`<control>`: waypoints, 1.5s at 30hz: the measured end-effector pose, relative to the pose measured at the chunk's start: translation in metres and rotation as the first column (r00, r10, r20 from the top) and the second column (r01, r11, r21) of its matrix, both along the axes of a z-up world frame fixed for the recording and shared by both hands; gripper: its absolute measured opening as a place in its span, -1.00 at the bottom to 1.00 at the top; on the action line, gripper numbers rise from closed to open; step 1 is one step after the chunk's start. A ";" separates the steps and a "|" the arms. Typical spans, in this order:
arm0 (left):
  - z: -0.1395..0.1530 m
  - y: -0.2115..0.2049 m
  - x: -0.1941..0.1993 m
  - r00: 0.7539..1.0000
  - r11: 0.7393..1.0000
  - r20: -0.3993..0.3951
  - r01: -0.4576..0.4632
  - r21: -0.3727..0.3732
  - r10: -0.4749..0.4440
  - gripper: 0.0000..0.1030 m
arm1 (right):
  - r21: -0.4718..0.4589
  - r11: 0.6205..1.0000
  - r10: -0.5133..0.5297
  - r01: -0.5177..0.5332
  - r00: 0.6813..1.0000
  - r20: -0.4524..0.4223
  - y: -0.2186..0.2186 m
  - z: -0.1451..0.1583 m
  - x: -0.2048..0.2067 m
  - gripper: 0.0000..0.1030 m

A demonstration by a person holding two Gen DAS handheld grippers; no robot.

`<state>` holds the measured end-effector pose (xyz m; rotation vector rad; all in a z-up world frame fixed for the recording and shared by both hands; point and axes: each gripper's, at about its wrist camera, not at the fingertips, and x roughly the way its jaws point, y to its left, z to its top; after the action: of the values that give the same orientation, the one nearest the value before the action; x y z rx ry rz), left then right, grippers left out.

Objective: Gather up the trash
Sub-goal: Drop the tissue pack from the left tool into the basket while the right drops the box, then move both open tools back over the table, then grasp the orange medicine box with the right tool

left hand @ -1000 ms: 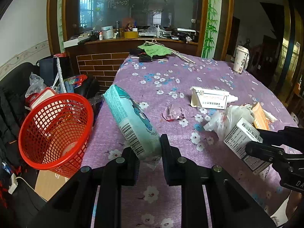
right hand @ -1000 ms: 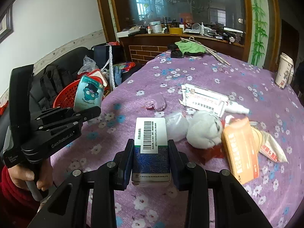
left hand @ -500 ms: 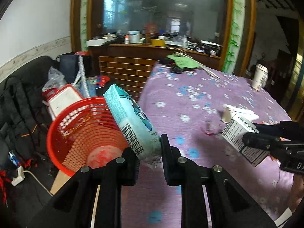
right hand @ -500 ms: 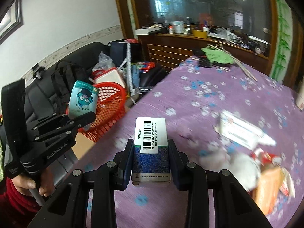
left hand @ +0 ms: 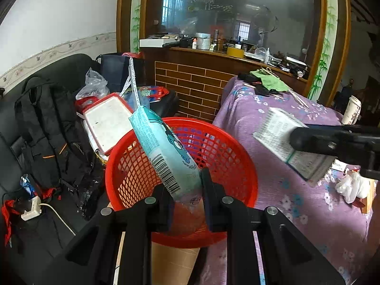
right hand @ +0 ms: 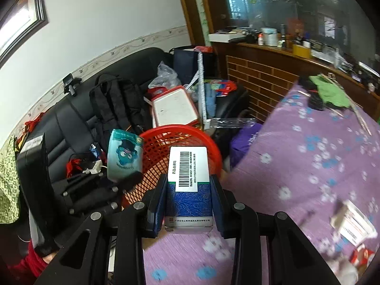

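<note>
**Left wrist view: both grippers carry trash by the red basket**

In the left wrist view the lower end of the teal snack packet (left hand: 163,152) is hidden between the pads of the left gripper (left hand: 186,194), and the far side of the red basket (left hand: 228,163) is partly covered by the packet. The right gripper (left hand: 337,142) enters from the right edge of that picture, cut off, and its fingertips hide part of the white carton (left hand: 282,142). In the right wrist view the table (right hand: 320,166) is blurred, and the loose packaging at its near right corner cannot be made out.

The left gripper's fingers are nearly together, clamped on the bottom of the teal snack packet, which leans up and to the left over the basket's opening. The right gripper (right hand: 188,197) has its fingers a little apart, pressed on both sides of the carton (right hand: 188,166), whose barcode label faces up. The carton hangs above the table's left edge, just beside the basket (right hand: 152,147), which stands off the table's left edge, next to the black sofa (left hand: 35,109). A crumpled white wrapper (left hand: 351,186) lies on the table near its right edge.
</note>
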<state>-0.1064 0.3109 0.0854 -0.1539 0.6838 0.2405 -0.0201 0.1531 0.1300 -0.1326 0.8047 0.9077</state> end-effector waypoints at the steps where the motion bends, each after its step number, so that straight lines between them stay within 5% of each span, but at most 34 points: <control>1: -0.001 0.002 0.002 1.000 1.000 -0.003 -0.003 0.001 0.003 -0.61 | -0.001 1.000 0.003 -0.003 1.000 0.001 0.004 0.000 0.001 -0.27; 3: -0.003 0.006 0.005 1.000 1.000 -0.007 -0.015 0.014 0.015 -0.52 | 0.001 1.000 0.002 -0.002 1.000 0.013 0.019 -0.002 0.006 -0.24; 4: -0.003 0.007 0.006 1.000 1.000 -0.009 -0.024 0.019 0.024 -0.44 | 0.003 1.000 -0.002 0.002 1.000 0.015 0.023 -0.003 0.008 -0.06; 6: -0.004 0.012 0.006 0.999 0.999 -0.004 -0.043 0.017 0.043 -0.06 | 0.004 1.000 -0.024 0.024 0.999 0.023 0.028 -0.005 0.012 0.19; 9: -0.002 0.014 0.005 0.999 0.999 0.012 -0.052 0.016 0.052 0.28 | 0.034 0.999 -0.030 0.029 0.999 0.034 0.020 -0.002 0.011 0.21; 17: 0.008 -0.014 -0.011 0.999 1.000 0.050 -0.009 0.005 0.009 0.37 | 0.043 0.994 -0.104 0.100 0.991 0.090 -0.047 0.001 -0.012 0.22; 25: -0.001 -0.096 -0.007 0.988 0.988 0.004 0.154 -0.001 -0.154 0.46 | 0.054 0.970 -0.241 0.238 0.968 0.069 -0.155 -0.013 -0.042 0.22; 36: -0.019 -0.214 0.004 0.917 0.919 -0.071 0.394 0.018 -0.392 0.46 | -0.005 0.894 -0.443 0.449 0.884 0.150 -0.299 -0.035 -0.087 0.22; 45: -0.025 -0.265 0.009 0.868 0.870 -0.132 0.489 0.062 -0.479 0.47 | -0.074 0.858 -0.499 0.509 0.858 0.119 -0.349 -0.061 -0.071 0.22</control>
<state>-0.0976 0.0463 0.0602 0.1267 0.7995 -0.2067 -0.0908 -0.1963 0.0687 -0.0485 0.7472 0.3565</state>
